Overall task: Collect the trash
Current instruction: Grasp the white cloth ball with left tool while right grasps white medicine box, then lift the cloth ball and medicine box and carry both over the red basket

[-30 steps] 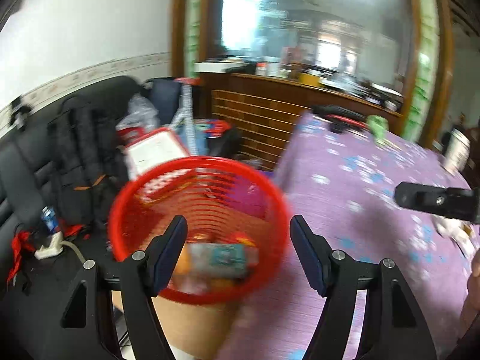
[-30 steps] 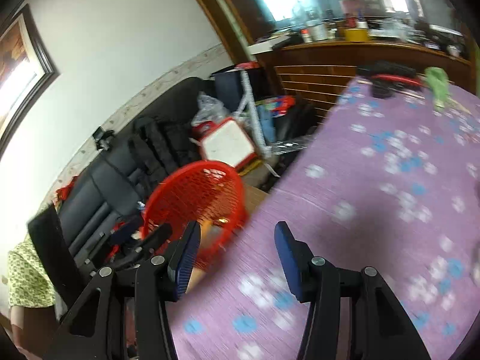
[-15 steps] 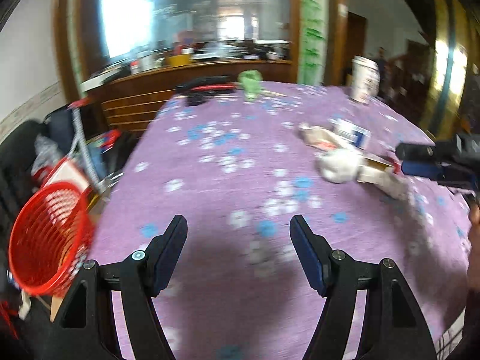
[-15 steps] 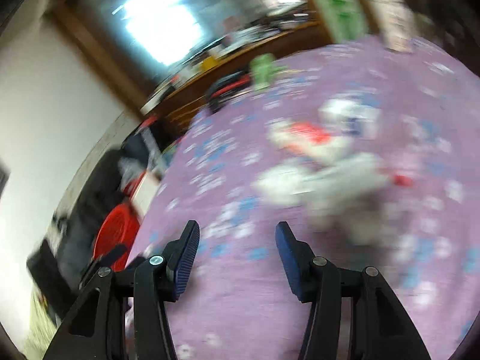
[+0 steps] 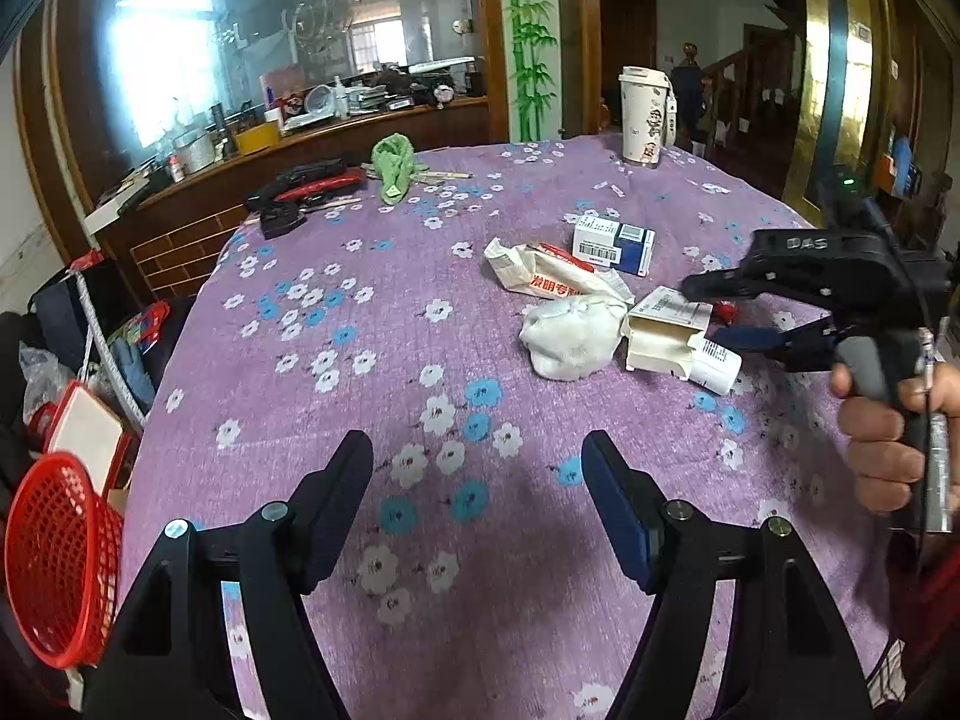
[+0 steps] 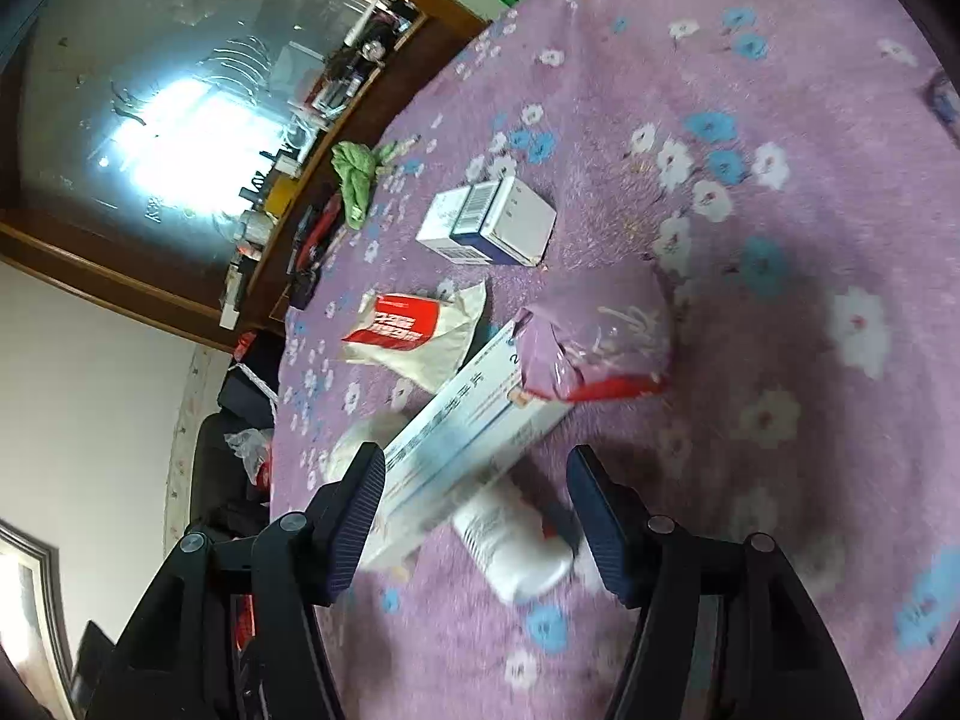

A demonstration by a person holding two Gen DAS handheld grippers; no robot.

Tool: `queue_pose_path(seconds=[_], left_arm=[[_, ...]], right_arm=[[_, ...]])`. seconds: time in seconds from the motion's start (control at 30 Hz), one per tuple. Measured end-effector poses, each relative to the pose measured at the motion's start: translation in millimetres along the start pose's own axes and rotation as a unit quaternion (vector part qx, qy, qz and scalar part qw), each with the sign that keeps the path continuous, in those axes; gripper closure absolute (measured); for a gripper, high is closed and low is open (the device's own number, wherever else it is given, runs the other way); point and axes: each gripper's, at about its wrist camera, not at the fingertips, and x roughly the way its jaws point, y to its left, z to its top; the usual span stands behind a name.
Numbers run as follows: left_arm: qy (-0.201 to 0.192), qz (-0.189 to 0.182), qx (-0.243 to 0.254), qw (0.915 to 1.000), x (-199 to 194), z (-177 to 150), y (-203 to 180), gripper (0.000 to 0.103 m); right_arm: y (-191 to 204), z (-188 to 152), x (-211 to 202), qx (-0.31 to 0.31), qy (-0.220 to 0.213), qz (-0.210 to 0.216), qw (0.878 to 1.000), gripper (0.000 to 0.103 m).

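Trash lies on the purple flowered tablecloth (image 5: 372, 360): a crumpled white wad (image 5: 570, 339), an open white carton (image 5: 663, 336), a white pill bottle (image 5: 714, 366), a red-and-white packet (image 5: 549, 276) and a blue-and-white box (image 5: 612, 246). My left gripper (image 5: 477, 501) is open and empty over bare cloth. My right gripper (image 6: 474, 507) is open just above the carton (image 6: 468, 444) and the bottle (image 6: 516, 546), with a clear wrapper with a red edge (image 6: 594, 342) just beyond. It also shows in the left wrist view (image 5: 702, 309). A red mesh basket (image 5: 54, 564) sits off the table's left edge.
A tall paper cup (image 5: 643, 117), a green cloth (image 5: 393, 165) and black-and-red tools (image 5: 306, 189) stand at the table's far side. A wooden counter with clutter (image 5: 336, 114) runs behind. Bags and a sofa (image 5: 78, 324) lie left of the table.
Both grippers have swung right, away from the red basket, to the table. The right gripper has moved in close over the carton and bottle. Both stay open.
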Motion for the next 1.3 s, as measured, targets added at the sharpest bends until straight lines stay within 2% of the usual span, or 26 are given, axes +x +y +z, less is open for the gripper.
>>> queue_pose_path(seconds=[0.03,0.07,0.1,0.13,0.27,0.4,0.67,0.77,0.83,0.87,0.93,1.07,1.3], left_arm=[[0.002,-0.002,0.004,1.0000,2,2,-1,0.030],[0.002,-0.002,0.007,1.0000,4,5,-1,0.030],[0.002,-0.003,0.009,1.0000,6,8,-3,0.028],[0.004,-0.004,0.012,0.9999,9,10,-3,0.027],[0.008,-0.007,0.020,0.9997,21,21,-11,0.025],[0.015,-0.011,0.014,0.9997,40,35,-21,0.025],[0.042,-0.007,0.020,0.9989,88,52,-50,0.025],[0.053,-0.008,0.014,0.9985,103,54,-55,0.025],[0.057,-0.012,0.006,0.9983,111,54,-55,0.033],[0.063,-0.018,-0.001,0.9979,115,54,-54,0.048],[0.069,-0.035,-0.016,0.9969,119,54,-49,0.052],[0.053,-0.035,-0.030,0.9975,110,48,-43,0.067],[-0.006,-0.009,-0.082,0.9966,69,20,-12,0.067]], right_arm=[[1,1,4,-0.004,0.000,0.008,1.000,0.041],[2,1,6,-0.011,-0.001,0.016,1.000,0.053],[2,1,7,-0.017,-0.003,0.022,1.000,0.061],[3,1,8,-0.025,-0.005,0.027,0.999,0.074],[12,0,-1,-0.065,-0.023,0.060,0.996,0.087],[18,-4,-19,-0.091,-0.058,0.085,0.991,0.088],[5,1,-43,-0.064,-0.111,0.092,0.987,0.088],[3,2,-48,-0.060,-0.115,0.098,0.987,0.088],[5,1,-49,-0.062,-0.114,0.099,0.987,0.088],[7,0,-48,-0.066,-0.112,0.099,0.987,0.088],[9,-1,-49,-0.075,-0.109,0.099,0.986,0.088],[18,-4,-47,-0.100,-0.107,0.092,0.985,0.088],[51,-22,-42,-0.192,-0.109,0.058,0.974,0.088]])
